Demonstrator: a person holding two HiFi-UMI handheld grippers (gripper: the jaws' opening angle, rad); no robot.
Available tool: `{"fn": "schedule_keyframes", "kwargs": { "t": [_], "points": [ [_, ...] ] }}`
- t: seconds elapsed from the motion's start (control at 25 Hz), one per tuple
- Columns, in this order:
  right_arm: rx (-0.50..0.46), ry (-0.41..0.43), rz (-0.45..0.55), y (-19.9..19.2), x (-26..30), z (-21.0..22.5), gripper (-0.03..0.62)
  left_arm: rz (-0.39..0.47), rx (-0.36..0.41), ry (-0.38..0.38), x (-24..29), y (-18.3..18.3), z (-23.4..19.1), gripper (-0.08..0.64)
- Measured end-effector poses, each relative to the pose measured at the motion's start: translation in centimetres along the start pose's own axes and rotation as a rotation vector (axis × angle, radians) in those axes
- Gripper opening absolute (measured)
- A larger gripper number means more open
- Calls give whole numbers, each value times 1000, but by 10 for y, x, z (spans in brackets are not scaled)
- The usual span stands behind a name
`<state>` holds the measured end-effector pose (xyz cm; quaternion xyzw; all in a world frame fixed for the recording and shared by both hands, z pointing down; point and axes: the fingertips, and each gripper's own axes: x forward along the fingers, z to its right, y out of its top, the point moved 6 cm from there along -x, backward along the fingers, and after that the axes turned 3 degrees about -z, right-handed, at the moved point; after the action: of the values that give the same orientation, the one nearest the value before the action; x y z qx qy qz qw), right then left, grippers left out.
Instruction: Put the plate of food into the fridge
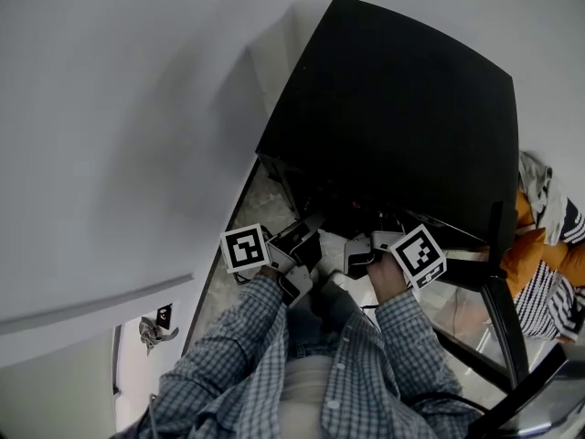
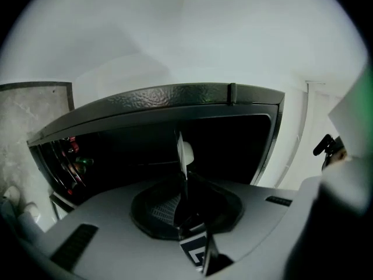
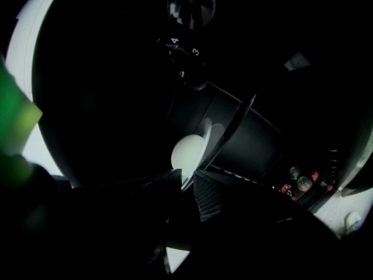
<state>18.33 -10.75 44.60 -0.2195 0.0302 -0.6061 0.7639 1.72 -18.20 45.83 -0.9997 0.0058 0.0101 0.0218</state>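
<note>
Black fridge [image 1: 393, 108] stands open ahead, left hand-held gripper [image 2: 183, 179] and right hand-held gripper [image 3: 187, 174] pinching the plate [image 2: 180, 147] rim

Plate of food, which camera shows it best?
The right gripper view: the plate shows its rim and round white food. The left gripper view gives only an edge-on sliver; the head view shows none of it.

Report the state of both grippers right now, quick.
Left gripper: closed on the rim of the plate.
Right gripper: closed on the plate's rim too.
</note>
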Motion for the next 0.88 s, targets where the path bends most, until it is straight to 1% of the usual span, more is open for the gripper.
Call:
{"fn": "schedule_keyframes", "kwargs": {
  "t": [0.24, 0.36, 0.52, 0.56, 0.64, 0.88],
  "points": [
    [-75, 27, -14, -1, 1, -1, 57, 9, 33, 36, -17, -2, 0, 51],
    [-97, 32, -14, -1, 2, -1, 58, 22, 56, 46, -20, -1, 2, 18],
    [-132, 26, -22, 0, 3, -1, 64, 27, 69, 44, -20, -1, 4, 12],
    [-146, 32, -30, -1, 4, -2, 71, 28, 69, 42, -20, -1, 4, 12],
    [-167, 46, -48, -2, 4, -4, 112, 31, 71, 41, -21, -2, 4, 12],
    [-251, 39, -61, -5, 4, -4, 127, 37, 80, 27, -21, -3, 6, 8]
  ]
}}
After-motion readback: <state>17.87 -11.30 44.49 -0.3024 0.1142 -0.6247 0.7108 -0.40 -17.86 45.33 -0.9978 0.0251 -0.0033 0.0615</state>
